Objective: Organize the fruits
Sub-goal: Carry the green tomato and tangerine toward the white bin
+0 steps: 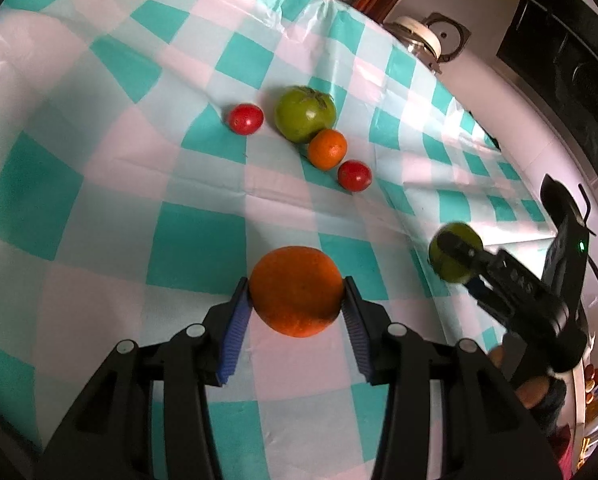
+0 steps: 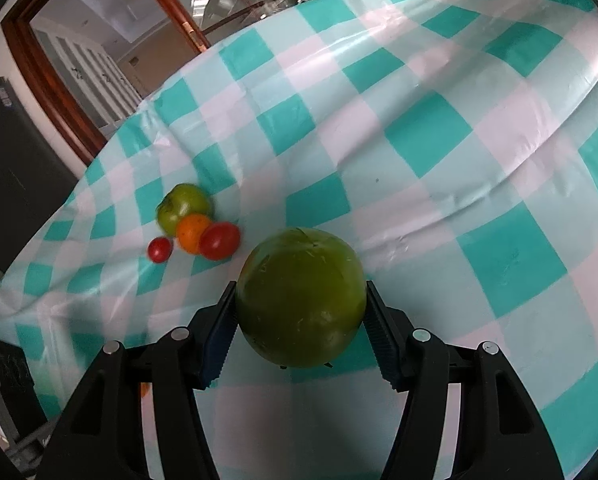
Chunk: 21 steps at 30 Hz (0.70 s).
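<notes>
My left gripper [image 1: 297, 292] is shut on a large orange [image 1: 297, 290] and holds it above the checked tablecloth [image 1: 99, 160]. My right gripper [image 2: 301, 300] is shut on a dark green fruit [image 2: 301, 298]; it also shows at the right of the left wrist view [image 1: 455, 258], held off the table. On the cloth lie a green tomato [image 1: 305, 113], a small orange [image 1: 327, 149] touching it, and two red tomatoes [image 1: 245, 118] [image 1: 354, 175]. The same cluster shows in the right wrist view: green tomato [image 2: 183, 206], small orange [image 2: 193, 232], red tomatoes [image 2: 219, 240] [image 2: 159, 249].
The table's far edge runs past a glass-lidded pot [image 1: 419, 36] and a dark appliance [image 1: 559, 40]. A wooden glass-door cabinet [image 2: 139, 20] stands behind the table in the right wrist view. The cloth is wrinkled near the fruit cluster.
</notes>
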{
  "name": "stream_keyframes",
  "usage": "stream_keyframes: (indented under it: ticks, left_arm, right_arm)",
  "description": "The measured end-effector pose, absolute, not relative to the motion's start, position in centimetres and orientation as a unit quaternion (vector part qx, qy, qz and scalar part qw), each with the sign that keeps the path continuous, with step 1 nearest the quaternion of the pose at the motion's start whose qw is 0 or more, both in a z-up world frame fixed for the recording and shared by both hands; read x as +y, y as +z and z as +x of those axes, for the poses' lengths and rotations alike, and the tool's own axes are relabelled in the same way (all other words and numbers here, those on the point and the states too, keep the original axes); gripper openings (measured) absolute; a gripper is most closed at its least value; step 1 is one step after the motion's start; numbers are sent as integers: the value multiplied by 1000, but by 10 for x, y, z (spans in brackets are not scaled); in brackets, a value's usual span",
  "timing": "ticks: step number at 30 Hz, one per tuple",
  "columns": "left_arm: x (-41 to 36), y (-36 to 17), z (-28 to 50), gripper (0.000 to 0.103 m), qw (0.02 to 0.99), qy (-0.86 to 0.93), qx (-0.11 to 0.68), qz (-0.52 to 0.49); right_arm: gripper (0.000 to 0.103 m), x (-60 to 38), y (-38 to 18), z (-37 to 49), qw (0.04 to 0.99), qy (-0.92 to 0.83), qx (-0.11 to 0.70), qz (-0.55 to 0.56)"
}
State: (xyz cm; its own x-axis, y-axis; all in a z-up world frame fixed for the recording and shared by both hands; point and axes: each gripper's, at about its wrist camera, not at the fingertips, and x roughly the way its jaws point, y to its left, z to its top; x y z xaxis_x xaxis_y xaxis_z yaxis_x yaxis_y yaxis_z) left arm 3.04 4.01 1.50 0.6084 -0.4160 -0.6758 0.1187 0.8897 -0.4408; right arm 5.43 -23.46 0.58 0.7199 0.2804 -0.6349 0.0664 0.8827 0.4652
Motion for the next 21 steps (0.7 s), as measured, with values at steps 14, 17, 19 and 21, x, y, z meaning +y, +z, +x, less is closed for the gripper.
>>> stream_keyframes:
  ticks: [14, 17, 19, 21]
  left_arm:
    - [-36, 38, -88, 45, 891, -227, 384, -82]
    - [-71, 47, -117, 45, 887, -266, 375, -39]
    - [-101, 54, -141, 46, 882, -303, 361, 4]
    - [-133, 58, -167, 46, 869, -348, 350, 43]
  right_arm:
    - [60, -259, 35, -150, 907, 72, 356, 213]
    - [60, -289, 40, -197, 913, 60, 345, 209]
    - [60, -314, 41, -226, 914, 52, 342, 212]
    - [60, -343, 38, -262, 916, 32, 339, 211]
